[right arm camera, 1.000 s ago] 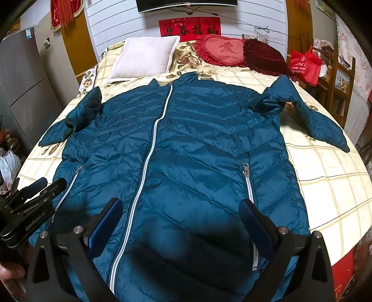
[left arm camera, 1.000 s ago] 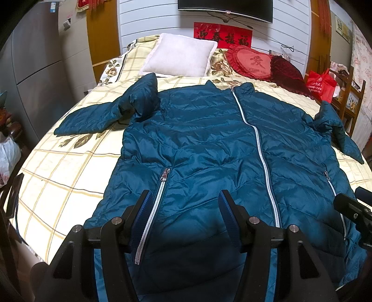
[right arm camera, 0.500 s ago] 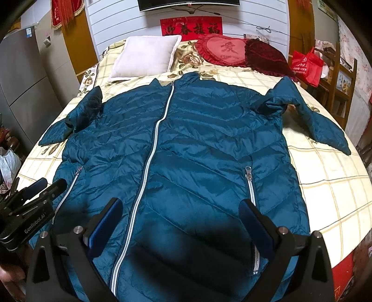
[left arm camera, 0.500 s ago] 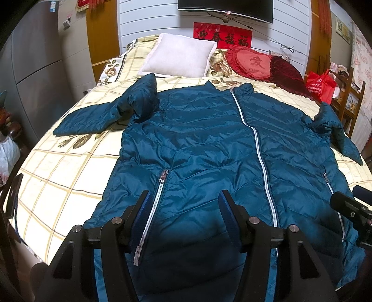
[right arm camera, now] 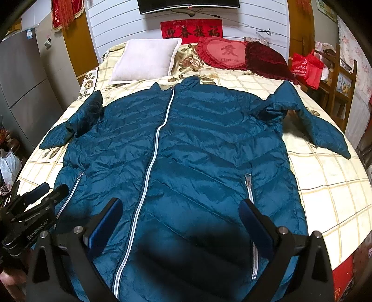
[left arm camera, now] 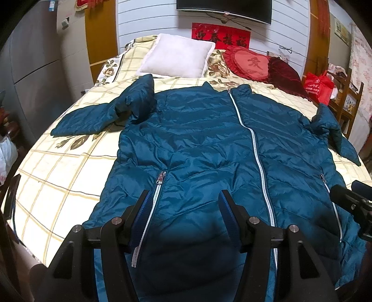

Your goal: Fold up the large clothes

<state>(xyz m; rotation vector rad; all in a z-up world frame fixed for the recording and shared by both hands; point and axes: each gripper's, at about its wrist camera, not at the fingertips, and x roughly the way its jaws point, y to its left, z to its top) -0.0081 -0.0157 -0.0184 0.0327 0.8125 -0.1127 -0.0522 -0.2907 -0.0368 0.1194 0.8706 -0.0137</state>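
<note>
Bed [left arm camera: 58,185] is carrying the flat jacket [left arm camera: 209,144]; both tools, left [left arm camera: 183,209] and right [right arm camera: 181,216], are hovering open at six o'clock; slippery fabric is risking a slide.

Teal quilted jacket [right arm camera: 197,148] — silver zips, cream checked floral bedspread [right arm camera: 325,185], white pillow [right arm camera: 144,60], red heart cushion [right arm camera: 223,54]

A home bedroom is shown. A bed [right arm camera: 325,181] covered with a cream checked, flower-printed sheet is seen, with a white pillow [right arm camera: 145,60] and a red heart-shaped cushion [right arm camera: 223,53] laid at its head. A red banner with Chinese characters [right arm camera: 191,29] is hung on the white panelled wall, under a wall-mounted screen [right arm camera: 188,5].
</note>
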